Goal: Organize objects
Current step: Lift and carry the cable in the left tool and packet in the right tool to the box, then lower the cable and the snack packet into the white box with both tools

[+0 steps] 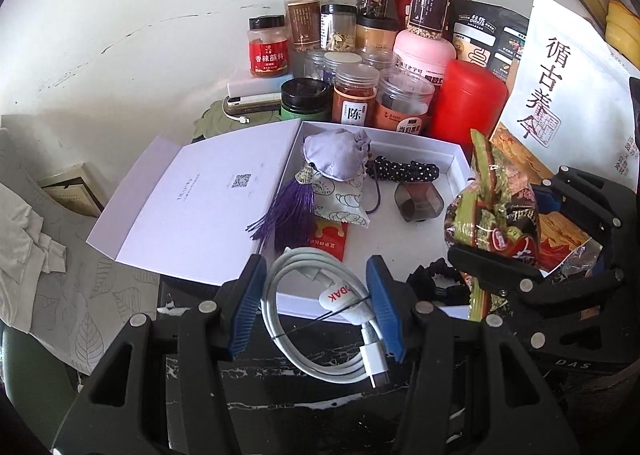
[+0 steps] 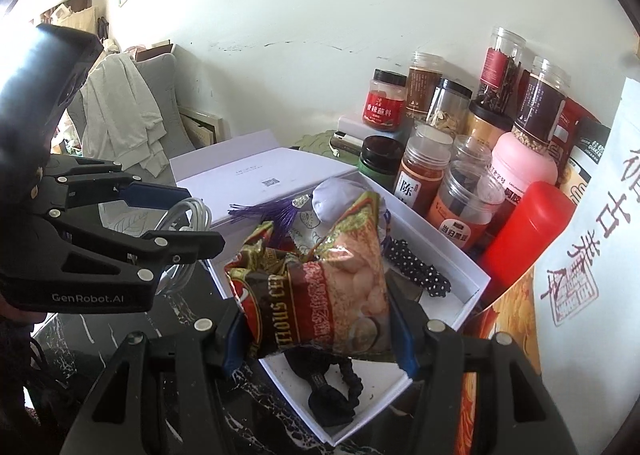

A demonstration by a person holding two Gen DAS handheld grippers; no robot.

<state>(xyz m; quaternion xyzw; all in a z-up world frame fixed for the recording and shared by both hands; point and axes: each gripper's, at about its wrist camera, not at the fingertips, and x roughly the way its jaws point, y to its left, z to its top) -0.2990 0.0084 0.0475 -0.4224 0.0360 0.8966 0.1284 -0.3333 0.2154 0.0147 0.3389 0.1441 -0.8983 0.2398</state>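
Observation:
My left gripper (image 1: 316,307) is shut on a coiled white charging cable (image 1: 308,335), held just over the near edge of an open white box (image 1: 452,163). In the right wrist view the left gripper (image 2: 188,219) hangs left of the box with the cable (image 2: 192,215) in it. My right gripper (image 2: 320,339) is shut on a crinkled snack packet (image 2: 336,287) above the box (image 2: 440,247); it also shows at the right as the right gripper (image 1: 536,223) with the packet (image 1: 492,215). Inside the box lie a lavender pouch (image 1: 336,153), a purple tassel (image 1: 288,211), a dotted hair band (image 1: 404,171) and a black scrunchie (image 2: 336,395).
The box's lid (image 1: 192,199) lies open to the left. Several spice jars (image 1: 356,95), a red canister (image 1: 468,103) and a pink one (image 1: 424,51) crowd the wall behind. A white paper bag (image 1: 572,95) stands at the right. The table (image 2: 72,359) is black marble; a sofa (image 1: 72,295) is at the left.

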